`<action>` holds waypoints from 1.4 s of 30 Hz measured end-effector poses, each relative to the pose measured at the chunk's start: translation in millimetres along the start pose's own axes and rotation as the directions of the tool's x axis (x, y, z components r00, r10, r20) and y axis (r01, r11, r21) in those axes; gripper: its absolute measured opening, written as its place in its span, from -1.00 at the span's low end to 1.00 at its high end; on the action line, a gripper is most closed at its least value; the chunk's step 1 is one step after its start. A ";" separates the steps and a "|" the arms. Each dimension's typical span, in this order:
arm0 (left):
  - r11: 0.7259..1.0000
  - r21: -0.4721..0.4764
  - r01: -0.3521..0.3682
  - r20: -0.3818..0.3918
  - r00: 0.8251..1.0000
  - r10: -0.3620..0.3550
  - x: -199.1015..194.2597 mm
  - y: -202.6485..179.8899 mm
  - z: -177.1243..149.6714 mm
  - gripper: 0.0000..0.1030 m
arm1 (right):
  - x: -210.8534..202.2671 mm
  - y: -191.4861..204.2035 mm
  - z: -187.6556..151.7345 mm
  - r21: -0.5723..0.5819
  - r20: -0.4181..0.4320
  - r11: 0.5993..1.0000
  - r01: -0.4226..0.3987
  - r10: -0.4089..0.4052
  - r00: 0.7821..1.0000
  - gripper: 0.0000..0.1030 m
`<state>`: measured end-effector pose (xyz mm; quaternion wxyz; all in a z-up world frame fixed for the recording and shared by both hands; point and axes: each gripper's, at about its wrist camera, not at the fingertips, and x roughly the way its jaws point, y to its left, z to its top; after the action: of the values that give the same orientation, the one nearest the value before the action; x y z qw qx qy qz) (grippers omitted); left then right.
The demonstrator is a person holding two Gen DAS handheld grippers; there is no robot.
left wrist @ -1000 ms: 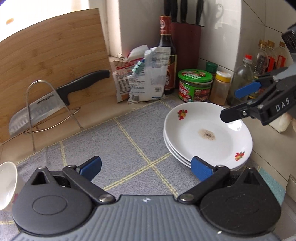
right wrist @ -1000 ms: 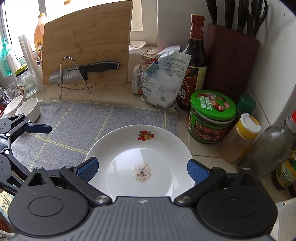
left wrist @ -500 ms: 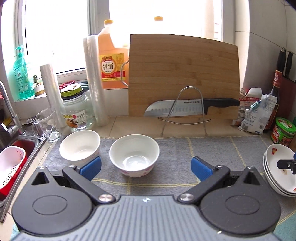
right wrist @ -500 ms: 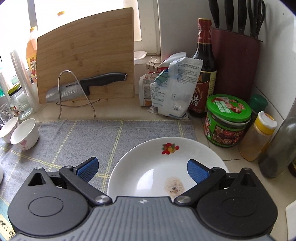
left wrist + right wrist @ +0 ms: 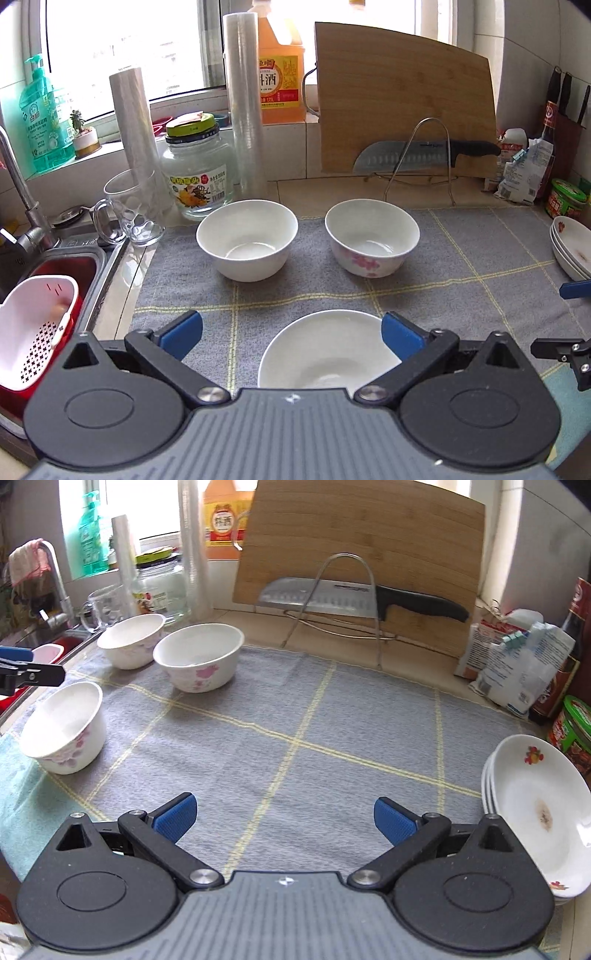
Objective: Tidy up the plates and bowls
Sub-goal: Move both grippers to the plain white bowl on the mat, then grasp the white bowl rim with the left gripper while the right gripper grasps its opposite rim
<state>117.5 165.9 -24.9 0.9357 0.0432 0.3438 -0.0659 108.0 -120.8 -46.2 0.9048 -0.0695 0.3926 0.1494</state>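
Both wrist views low over the grey mat (image 5: 461,258), facing the cutting board (image 5: 369,535)

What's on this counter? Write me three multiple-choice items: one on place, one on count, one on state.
1. Where on the grey mat is the plate stack?
A. its left edge
B. its middle
C. its right edge

2. How many bowls stand on the mat?
A. three
B. two
C. five

3. How is the right gripper?
A. shut on a bowl
B. open and empty
C. shut on a plate

Key: C, the stack sits at the mat's right border; A, two bowls stand at the back and one nearer; B, its blue pads are spread with only mat between them.
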 end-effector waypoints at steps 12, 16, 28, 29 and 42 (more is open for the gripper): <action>0.996 0.037 0.083 -0.075 0.994 -0.080 16.4 41.9 -11.9 0.99 | 34.2 115.1 10.4 -0.189 -0.044 0.973 -0.135 0.129 0.991 1.00; 0.992 0.061 0.108 -0.094 0.990 -0.102 19.4 42.6 -13.3 0.99 | 47.8 132.0 11.0 -0.231 -0.063 0.959 -0.162 0.151 0.987 1.00; 0.970 0.108 0.215 -0.186 0.963 -0.193 39.9 46.4 -13.2 0.96 | 66.4 148.5 6.1 -0.206 -0.081 0.956 -0.209 0.197 0.977 1.00; 0.966 0.115 0.230 -0.194 0.959 -0.206 41.8 46.0 -12.0 0.95 | 67.0 148.4 5.4 -0.207 -0.073 0.956 -0.207 0.196 0.978 1.00; 0.934 0.200 0.296 -0.237 0.940 -0.247 57.1 37.4 -0.6 0.75 | 67.5 172.5 12.8 -0.257 -0.023 0.945 -0.204 0.205 0.978 1.00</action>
<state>166.0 197.6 -61.1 0.8647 0.1112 0.4323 -0.2302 104.5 60.0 -88.2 0.8685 -0.1450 0.3730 0.2924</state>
